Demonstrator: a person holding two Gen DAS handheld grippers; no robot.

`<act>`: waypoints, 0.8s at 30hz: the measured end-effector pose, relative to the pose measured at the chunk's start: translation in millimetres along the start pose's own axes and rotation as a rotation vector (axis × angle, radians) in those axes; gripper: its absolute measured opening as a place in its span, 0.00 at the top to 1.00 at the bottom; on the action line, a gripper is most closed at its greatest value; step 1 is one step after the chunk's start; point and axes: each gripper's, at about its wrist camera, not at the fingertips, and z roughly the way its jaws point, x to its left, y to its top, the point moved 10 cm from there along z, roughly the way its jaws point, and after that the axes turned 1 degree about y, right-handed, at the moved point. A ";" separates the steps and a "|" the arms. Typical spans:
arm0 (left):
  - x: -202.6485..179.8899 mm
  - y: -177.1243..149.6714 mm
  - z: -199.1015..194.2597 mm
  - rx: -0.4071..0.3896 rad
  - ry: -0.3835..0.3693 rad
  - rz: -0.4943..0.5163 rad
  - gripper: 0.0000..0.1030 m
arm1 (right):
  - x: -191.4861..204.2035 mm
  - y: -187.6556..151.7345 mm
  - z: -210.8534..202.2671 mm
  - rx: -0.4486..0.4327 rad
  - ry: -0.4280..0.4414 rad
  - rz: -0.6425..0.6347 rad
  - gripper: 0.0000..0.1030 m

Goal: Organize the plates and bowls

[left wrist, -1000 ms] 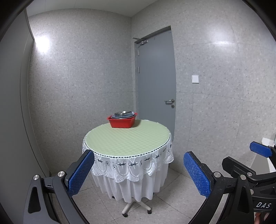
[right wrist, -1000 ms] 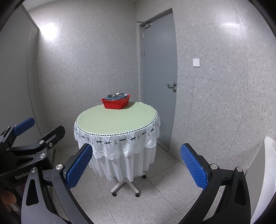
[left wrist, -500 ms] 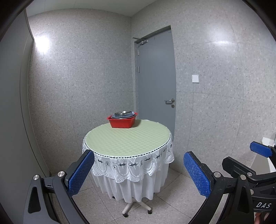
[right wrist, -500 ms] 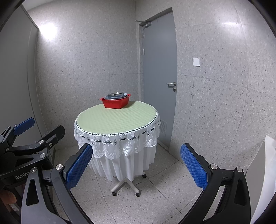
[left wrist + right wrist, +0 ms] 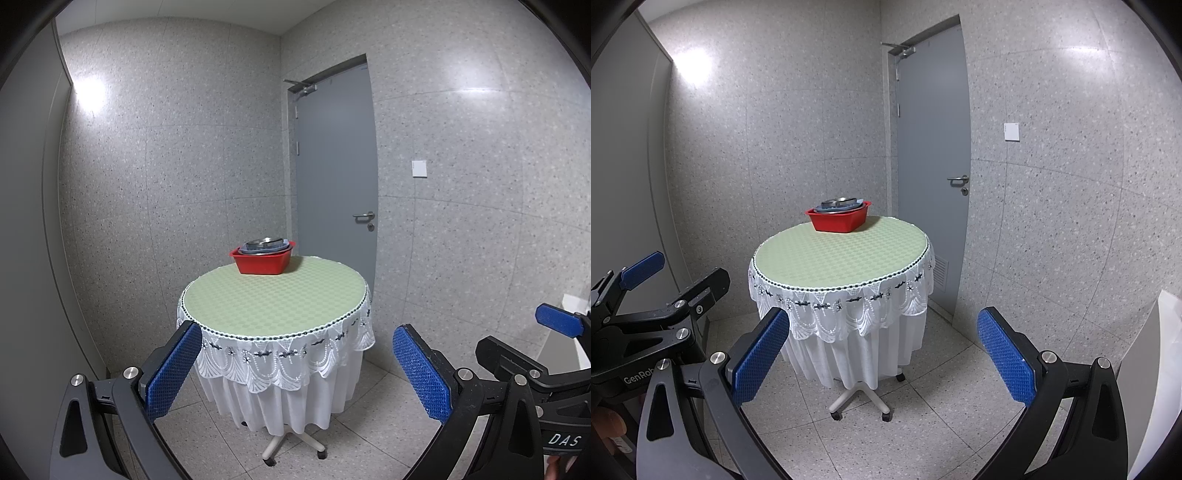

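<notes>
While both tools [image 5: 295, 373] [image 5: 882, 360] gape empty, the red basin [image 5: 263, 260], seemingly holding stacked bowls, sits well beyond them.

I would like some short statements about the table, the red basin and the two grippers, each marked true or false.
1. The red basin stands near the far edge of the round table. True.
2. The basin is empty. False: stacked dishes sit in it, a metal one on top.
3. The left gripper is shut on a plate. False: it is open and holds nothing.
4. The right gripper is open. True.
5. The grey door behind the table stands wide open. False: it is closed.
</notes>
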 end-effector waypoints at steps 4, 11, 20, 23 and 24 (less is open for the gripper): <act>0.1 0.1 0.8 0.001 0.000 -0.002 0.01 | 0.0 0.9 3.7 0.005 0.000 0.000 0.00; 2.8 0.1 5.3 0.004 -0.001 -0.003 0.01 | 0.3 1.5 8.9 0.010 -0.001 0.001 0.00; 8.3 0.4 11.6 0.007 -0.001 -0.003 0.01 | 1.4 2.8 13.2 0.015 -0.003 0.002 0.00; 12.2 0.8 14.4 0.009 0.000 -0.004 0.01 | 2.4 3.1 14.8 0.015 -0.003 0.002 0.00; 12.5 0.6 14.3 0.010 0.000 -0.004 0.01 | 2.7 3.2 15.4 0.016 -0.004 0.003 0.00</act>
